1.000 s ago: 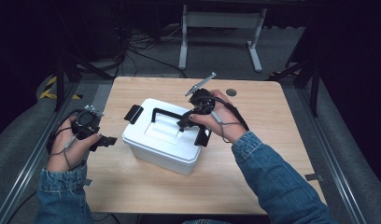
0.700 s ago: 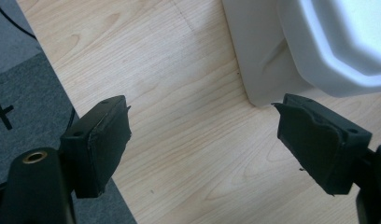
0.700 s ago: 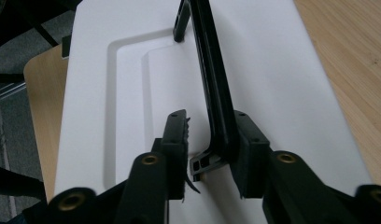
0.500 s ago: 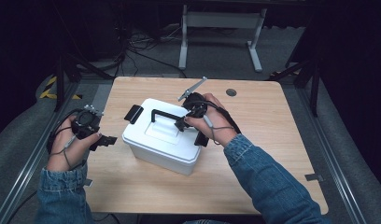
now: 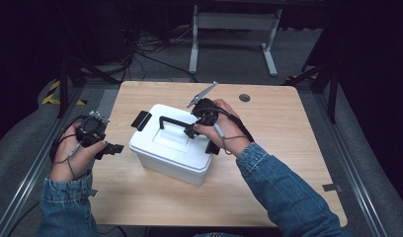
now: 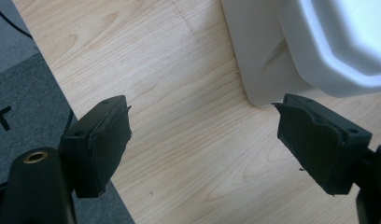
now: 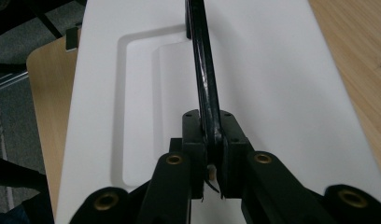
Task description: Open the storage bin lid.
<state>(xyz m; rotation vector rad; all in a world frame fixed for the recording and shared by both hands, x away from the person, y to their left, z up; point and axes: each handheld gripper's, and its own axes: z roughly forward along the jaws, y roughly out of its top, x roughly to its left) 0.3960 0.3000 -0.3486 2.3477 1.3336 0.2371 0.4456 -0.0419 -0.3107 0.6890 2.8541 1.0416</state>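
R hand-held gripper point(image 7: 211, 154) is clamping the storage box's point(image 5: 170, 148) black handle point(image 7: 205, 70), jaws just closed; L hand-held gripper point(image 6: 202, 144) is hovering w/ jaws apart over the bench point(image 5: 288, 148).

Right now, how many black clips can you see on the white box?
2. One latch sticks out at the box's left end, open. The other latch hangs at the right end, just under the person's right hand. More could be hidden on the far side.
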